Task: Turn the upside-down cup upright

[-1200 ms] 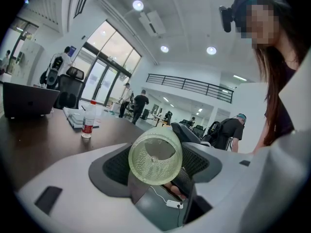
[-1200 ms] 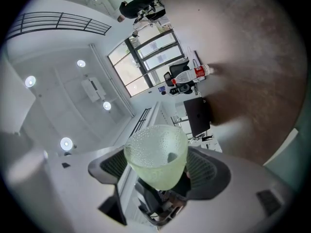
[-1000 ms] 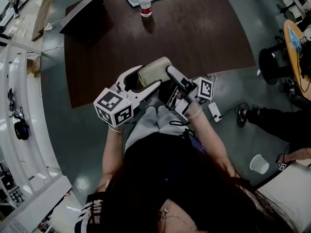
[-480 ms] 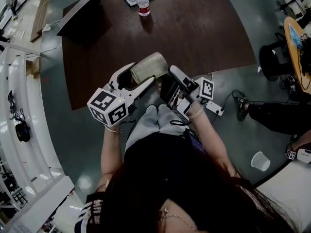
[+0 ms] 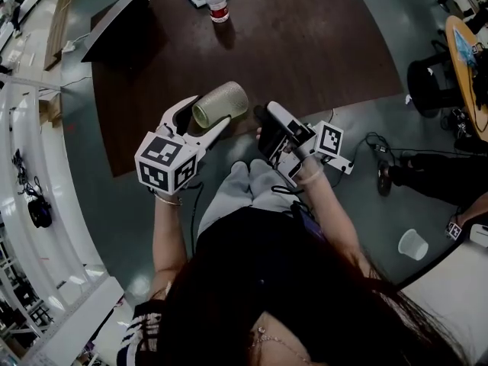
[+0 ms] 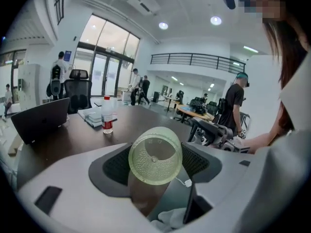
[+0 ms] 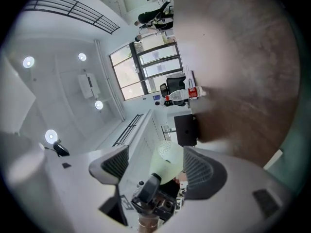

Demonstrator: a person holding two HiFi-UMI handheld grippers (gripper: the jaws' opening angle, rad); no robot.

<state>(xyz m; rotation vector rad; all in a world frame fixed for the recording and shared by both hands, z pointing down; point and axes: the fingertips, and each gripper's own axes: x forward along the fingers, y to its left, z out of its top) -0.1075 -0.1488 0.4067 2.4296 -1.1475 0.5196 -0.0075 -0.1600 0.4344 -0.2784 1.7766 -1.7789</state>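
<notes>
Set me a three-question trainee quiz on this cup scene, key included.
1. Which gripper holds the cup?
A) left gripper
B) the other gripper
C) neither
2. True or false: the right gripper is shut.
3. Fill in: the red-capped bottle stands on the brown ____.
Key: 1 A; 2 false, its jaws stand apart with nothing gripped; 3 table.

L tongs [image 5: 207, 113] clamp cup [image 5: 223, 102]; R tongs [image 5: 268, 125] open, empty, alongside.
</notes>
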